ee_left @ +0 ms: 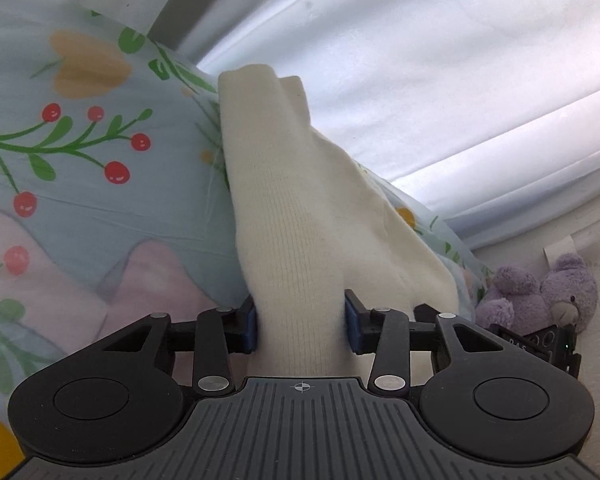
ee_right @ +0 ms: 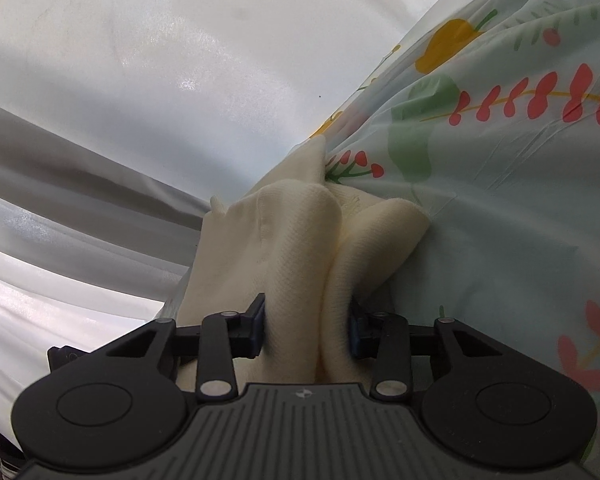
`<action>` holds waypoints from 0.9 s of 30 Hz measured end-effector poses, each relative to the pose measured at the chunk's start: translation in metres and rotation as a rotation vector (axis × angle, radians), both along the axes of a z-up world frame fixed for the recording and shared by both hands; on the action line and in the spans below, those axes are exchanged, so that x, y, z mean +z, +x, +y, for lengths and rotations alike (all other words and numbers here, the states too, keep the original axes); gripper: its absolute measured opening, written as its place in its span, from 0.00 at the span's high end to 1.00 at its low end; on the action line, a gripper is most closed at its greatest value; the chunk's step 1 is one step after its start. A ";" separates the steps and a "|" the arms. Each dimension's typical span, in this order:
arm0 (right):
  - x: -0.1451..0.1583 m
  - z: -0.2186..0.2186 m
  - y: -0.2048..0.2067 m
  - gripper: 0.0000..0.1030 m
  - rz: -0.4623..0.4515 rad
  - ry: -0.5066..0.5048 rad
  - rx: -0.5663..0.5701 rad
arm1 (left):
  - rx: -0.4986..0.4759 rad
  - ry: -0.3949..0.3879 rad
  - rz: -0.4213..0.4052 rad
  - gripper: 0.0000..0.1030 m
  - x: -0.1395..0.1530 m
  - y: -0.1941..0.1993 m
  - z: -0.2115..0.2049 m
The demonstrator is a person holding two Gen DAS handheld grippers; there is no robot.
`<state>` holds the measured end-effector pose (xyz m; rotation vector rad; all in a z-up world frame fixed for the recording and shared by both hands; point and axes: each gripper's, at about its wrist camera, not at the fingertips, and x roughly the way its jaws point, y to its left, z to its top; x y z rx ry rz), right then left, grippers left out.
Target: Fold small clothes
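Your left gripper is clamped on the cream garment; your right gripper pinches a bunched part of it. It lies on the floral sheet. Looks like mid-fold: next, carry both ends across evenly, then let go.

Floral sheet, curtain, purple teddy

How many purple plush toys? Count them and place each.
2, seemingly, both at the right edge of the left wrist view, right of the cream garment: the left plush toy, and the right plush toy against it, face showing. Others may be hidden.
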<state>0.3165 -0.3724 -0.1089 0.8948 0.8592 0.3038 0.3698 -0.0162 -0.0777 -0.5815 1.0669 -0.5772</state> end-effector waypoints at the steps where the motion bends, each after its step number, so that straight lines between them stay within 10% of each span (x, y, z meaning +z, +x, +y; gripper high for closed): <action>1: 0.002 0.003 -0.001 0.68 -0.009 -0.013 -0.002 | -0.003 0.014 -0.014 0.62 0.005 -0.002 -0.002; 19: 0.050 0.108 -0.009 0.71 -0.118 -0.053 0.211 | 0.074 0.231 -0.151 0.62 0.066 -0.070 0.071; 27: 0.061 0.125 -0.038 0.53 -0.103 -0.348 0.144 | 0.178 0.392 -0.160 0.52 0.060 -0.106 0.092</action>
